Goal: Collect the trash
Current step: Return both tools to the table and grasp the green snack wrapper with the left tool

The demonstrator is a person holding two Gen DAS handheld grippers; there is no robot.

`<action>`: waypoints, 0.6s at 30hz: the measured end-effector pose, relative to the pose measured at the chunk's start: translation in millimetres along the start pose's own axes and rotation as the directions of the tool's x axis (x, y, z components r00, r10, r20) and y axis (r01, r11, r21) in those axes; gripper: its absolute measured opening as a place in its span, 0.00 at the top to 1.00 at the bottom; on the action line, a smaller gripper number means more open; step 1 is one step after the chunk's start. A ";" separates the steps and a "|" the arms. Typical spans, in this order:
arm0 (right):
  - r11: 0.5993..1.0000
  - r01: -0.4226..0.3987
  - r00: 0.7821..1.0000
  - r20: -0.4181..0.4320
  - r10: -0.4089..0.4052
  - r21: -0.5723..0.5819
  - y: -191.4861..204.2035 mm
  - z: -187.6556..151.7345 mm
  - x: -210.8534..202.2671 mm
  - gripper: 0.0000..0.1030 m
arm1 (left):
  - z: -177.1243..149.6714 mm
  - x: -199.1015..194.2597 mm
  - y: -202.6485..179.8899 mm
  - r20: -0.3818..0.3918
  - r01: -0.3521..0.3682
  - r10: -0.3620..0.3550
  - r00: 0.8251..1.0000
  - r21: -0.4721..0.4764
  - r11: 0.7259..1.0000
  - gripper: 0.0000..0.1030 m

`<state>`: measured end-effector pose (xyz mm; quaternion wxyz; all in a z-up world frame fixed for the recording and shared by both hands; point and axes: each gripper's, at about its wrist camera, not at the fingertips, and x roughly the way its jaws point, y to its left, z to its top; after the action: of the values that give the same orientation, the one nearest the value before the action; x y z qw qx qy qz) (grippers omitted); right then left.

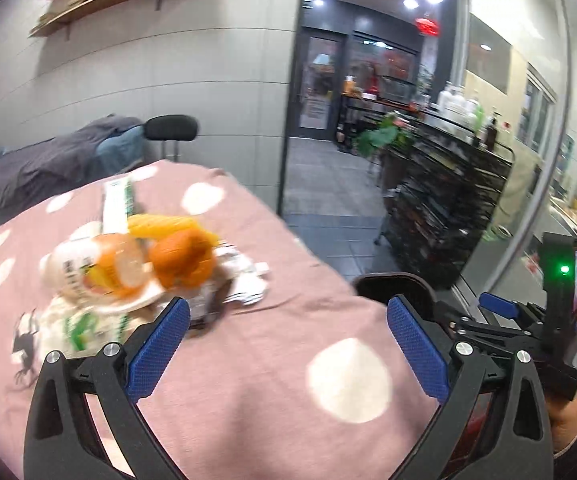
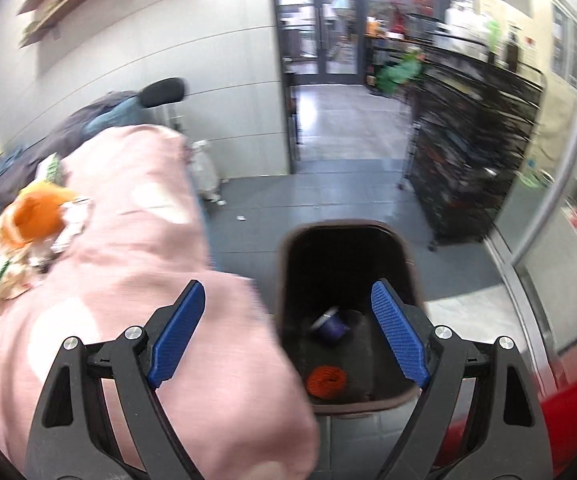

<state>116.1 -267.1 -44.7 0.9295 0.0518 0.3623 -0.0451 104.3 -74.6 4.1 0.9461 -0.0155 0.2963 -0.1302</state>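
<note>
The left gripper point(image 1: 288, 344) is nearest to the camera; its blue pads stand wide apart and nothing is between them. Below it lies the pink dotted cloth point(image 1: 248, 380) that covers the desk. The right gripper point(image 2: 286, 332) is also wide open and holds nothing.

Ahead and to the left of the left gripper, a heap of trash point(image 1: 136, 272) rests on the cloth: orange peel point(image 1: 182, 260), a yellow piece, a paper cup point(image 1: 76, 272) and some wrappers, all blurred. Neither gripper touches it.

Just under the right gripper, partly between its pads, stands a dark bin point(image 2: 348, 304) beside the desk. Inside are a blue-purple item point(image 2: 332, 326) and an orange piece point(image 2: 326, 380), so I judge that some trash is already collected. Most of the heap is not yet collected, so the task seems less than half done.
</note>
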 end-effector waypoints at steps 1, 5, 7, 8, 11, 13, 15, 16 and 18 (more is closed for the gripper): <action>1.000 -0.011 1.000 0.003 0.011 -0.019 8.7 1.7 -0.8 0.18 | -0.3 -0.7 10.2 -0.002 -0.019 0.019 1.000 -0.024 1.000 0.06; 0.995 -0.061 0.998 0.005 0.061 -0.083 38.3 8.0 -3.2 0.18 | -6.8 -5.4 55.0 -0.015 -0.091 0.090 0.996 -0.098 0.991 0.06; 0.992 -0.079 0.997 0.008 0.080 -0.103 50.0 9.2 -5.7 0.18 | -10.3 -8.9 77.4 -0.017 -0.119 0.118 0.993 -0.139 0.983 0.06; 0.990 -0.088 0.996 0.008 0.089 -0.115 56.1 9.6 -7.0 0.18 | -10.9 -10.5 87.3 -0.019 -0.125 0.124 0.992 -0.163 0.979 0.06; 0.984 -0.108 0.994 0.006 0.110 -0.142 72.5 8.3 -10.7 0.18 | -13.7 -11.7 113.7 -0.031 -0.136 0.133 0.991 -0.203 0.970 0.07; 0.981 -0.122 0.992 0.004 0.124 -0.151 79.5 9.5 -12.6 0.18 | -11.7 -5.8 122.5 -0.053 -0.151 0.144 0.988 -0.198 0.968 0.12; 0.977 -0.139 0.990 0.001 0.141 -0.159 86.3 10.7 -14.3 0.18 | -11.0 4.8 129.7 -0.089 -0.161 0.147 0.985 -0.192 0.968 0.17; 0.975 -0.148 0.989 0.000 0.150 -0.164 90.0 11.7 -15.2 0.18 | -14.7 7.7 135.6 -0.107 -0.169 0.150 0.983 -0.190 0.967 0.19; 0.972 -0.159 0.987 -0.001 0.161 -0.173 95.1 11.4 -17.0 0.18 | -16.1 18.2 143.1 -0.142 -0.180 0.155 0.978 -0.188 0.966 0.23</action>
<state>122.8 -173.7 -18.7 0.9335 -0.0002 0.3534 0.0611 143.5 59.7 -34.6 0.9267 -0.0769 0.3672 -0.0200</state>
